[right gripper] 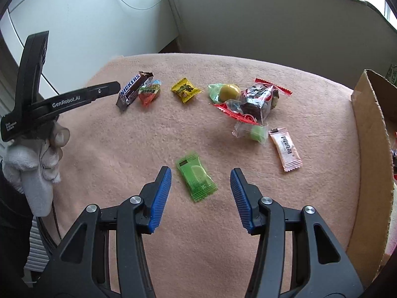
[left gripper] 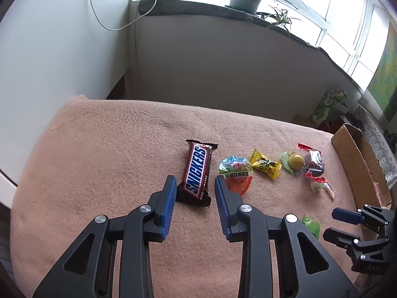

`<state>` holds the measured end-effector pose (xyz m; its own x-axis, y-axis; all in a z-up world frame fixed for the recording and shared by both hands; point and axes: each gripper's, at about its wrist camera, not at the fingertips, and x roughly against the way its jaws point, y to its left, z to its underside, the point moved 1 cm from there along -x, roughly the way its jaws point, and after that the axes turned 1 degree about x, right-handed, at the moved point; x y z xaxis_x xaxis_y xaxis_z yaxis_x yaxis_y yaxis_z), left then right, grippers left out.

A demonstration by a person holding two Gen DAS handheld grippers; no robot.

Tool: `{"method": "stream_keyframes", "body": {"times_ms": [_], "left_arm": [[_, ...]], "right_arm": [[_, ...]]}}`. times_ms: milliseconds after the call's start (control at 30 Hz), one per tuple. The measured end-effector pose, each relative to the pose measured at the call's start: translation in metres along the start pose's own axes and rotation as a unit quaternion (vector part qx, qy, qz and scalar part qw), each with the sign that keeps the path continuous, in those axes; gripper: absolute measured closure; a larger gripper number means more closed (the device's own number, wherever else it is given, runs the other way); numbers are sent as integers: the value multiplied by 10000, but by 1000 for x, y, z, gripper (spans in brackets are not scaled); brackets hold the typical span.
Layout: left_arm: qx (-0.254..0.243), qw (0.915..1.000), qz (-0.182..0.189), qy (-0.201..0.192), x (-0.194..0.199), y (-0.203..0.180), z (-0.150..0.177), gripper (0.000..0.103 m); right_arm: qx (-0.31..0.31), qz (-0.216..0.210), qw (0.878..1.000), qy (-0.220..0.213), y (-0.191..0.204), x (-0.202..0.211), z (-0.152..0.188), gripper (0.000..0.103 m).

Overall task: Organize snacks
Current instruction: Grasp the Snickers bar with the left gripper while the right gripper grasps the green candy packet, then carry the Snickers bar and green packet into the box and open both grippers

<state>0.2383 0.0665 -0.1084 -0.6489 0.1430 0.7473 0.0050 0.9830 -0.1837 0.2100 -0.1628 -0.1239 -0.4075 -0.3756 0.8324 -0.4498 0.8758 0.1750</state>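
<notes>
Left tool (left gripper: pixel 196 182): jaws apart, empty, straddling chocolate bar (left gripper: pixel 197 171) for pickup. Right tool (right gripper: pixel 201 176): jaws wide, empty, aimed at green sachet (right gripper: pixel 197 180). Cardboard box (right gripper: pixel 372 149) kept beside, likely as destination.

- Blanket (right gripper: pixel 198 248): pink, fuzzy, matt cloth.
- Snickers bar (left gripper: pixel 197 171): glossy brown plastic wrapper.
- Green candy (right gripper: pixel 197 180): shiny crinkled plastic.
- Box (right gripper: pixel 372 149): rough matt cardboard.
- Left tool (left gripper: pixel 194 188): matt black plastic, ribbed blue pads (left gripper: pixel 169 198).

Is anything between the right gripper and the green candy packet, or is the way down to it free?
Nothing visible blocks it. The right gripper is open, and the green candy packet lies flat on the pink blanket between its fingertips, apart from the other snacks.
</notes>
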Motion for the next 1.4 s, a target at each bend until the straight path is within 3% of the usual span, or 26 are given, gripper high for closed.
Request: {"method": "stream_keyframes", "body": {"times_ms": [567,700,800,867,1100,1400], "left_arm": [[-161,9997,77,190,-35,-1,-10,73],[-189,9995,29,235,-40,-1,-9,73],[-189,9996,13,230,-41,0,-9,73],[-183,9996,-34,218,-42,-2,-11,76],[-148,9997,-88,159,-39,-4,-11,76],[21,10000,5,-36,-5,3,4,76]], "right_arm": [[946,339,9944,316,26,-34,-2,51],[1093,386,9928,315,30,-36,-2,62],[1116,422,9924,304,31,-35,-2,75],[1145,441,9920,312,32,-37,-3,77],[982,437,9939,263,29,-27,3,79],[636,400,9972,-50,24,2,8,79]]}}
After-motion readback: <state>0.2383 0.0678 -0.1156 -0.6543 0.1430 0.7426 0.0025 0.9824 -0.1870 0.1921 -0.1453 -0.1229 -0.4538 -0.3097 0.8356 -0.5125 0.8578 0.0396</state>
